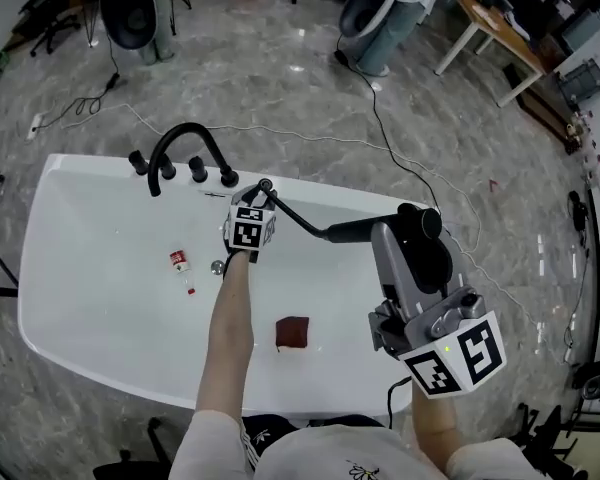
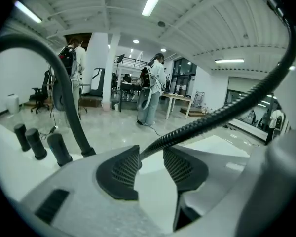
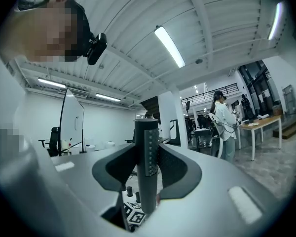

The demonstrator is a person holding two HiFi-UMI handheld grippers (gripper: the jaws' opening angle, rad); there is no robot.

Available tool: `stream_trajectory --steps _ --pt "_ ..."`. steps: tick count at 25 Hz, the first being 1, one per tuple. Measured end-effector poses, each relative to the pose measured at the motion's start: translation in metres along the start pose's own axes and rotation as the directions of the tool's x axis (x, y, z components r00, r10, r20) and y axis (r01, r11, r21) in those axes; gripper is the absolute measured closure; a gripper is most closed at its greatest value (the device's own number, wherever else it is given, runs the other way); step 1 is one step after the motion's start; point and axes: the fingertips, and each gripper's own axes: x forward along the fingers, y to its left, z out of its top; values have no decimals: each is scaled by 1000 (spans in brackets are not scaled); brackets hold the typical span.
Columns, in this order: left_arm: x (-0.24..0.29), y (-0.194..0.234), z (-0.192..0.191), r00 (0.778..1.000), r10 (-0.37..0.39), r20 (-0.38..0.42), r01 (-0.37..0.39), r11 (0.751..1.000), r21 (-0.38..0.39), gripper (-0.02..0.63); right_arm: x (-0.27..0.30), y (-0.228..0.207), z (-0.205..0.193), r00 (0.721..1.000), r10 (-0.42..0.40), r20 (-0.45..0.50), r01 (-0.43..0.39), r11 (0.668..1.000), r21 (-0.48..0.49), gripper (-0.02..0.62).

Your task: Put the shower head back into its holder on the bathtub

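In the head view the black stick-shaped shower head (image 1: 355, 231) hangs over the white bathtub (image 1: 70, 208), and my right gripper (image 1: 405, 230) is shut on it. In the right gripper view both pads press on the shower head (image 3: 148, 132), which stands upright between the right gripper's (image 3: 147, 151) jaws. Its black ribbed hose (image 1: 292, 211) runs back to the far rim beside the faucet (image 1: 185, 140). My left gripper (image 1: 250, 226) is at that rim. There the hose (image 2: 212, 117) passes between the open jaws of the left gripper (image 2: 152, 156). I cannot make out the holder.
Three black knobs (image 2: 39, 142) stand beside the faucet (image 2: 69, 98). In the tub lie a small red-capped bottle (image 1: 180, 261) and a dark red block (image 1: 292, 332). Cables cross the floor behind the tub, and people stand by a table (image 1: 495, 28) at the back.
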Motion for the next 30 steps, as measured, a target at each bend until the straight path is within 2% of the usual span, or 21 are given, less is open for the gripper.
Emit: stream_trajectory --steps 5,8,10,11,14,18,22,24,26,30 --pt "-14 -9 -44 999 -21 -34 19 997 -70 451 13 1 -5 1000 -14 23 14 1000 -5 454" --pt "-33 0 -34 999 21 41 -16 994 -107 460 27 -2 -6 999 -15 50 15 1000 -1 454" --pt "-51 4 -19 992 67 106 -53 990 -133 527 35 -7 -10 998 -32 63 32 999 -2 454" --pt "-60 4 -12 987 83 134 -64 988 -142 538 39 -10 -14 997 -41 65 42 999 -3 454" --pt "-93 -8 9 974 96 207 -65 986 -154 541 51 -21 -30 997 -53 55 54 999 -2 453" --pt "-145 -30 43 951 108 291 -74 989 -126 607 63 -30 -45 997 -51 50 51 999 10 454" --pt "-184 -51 61 923 96 372 -59 992 -110 602 69 -34 -61 997 -23 70 22 999 23 454" --pt "-194 -54 63 912 91 401 -58 994 -94 557 77 -37 -73 998 -12 66 11 1000 28 454" --pt "-199 -52 57 915 79 396 -65 997 -50 551 90 -37 -91 999 -8 52 7 1000 25 454" --pt "-204 -50 36 940 55 337 -67 998 22 551 119 -44 -123 999 -29 18 29 999 21 453"
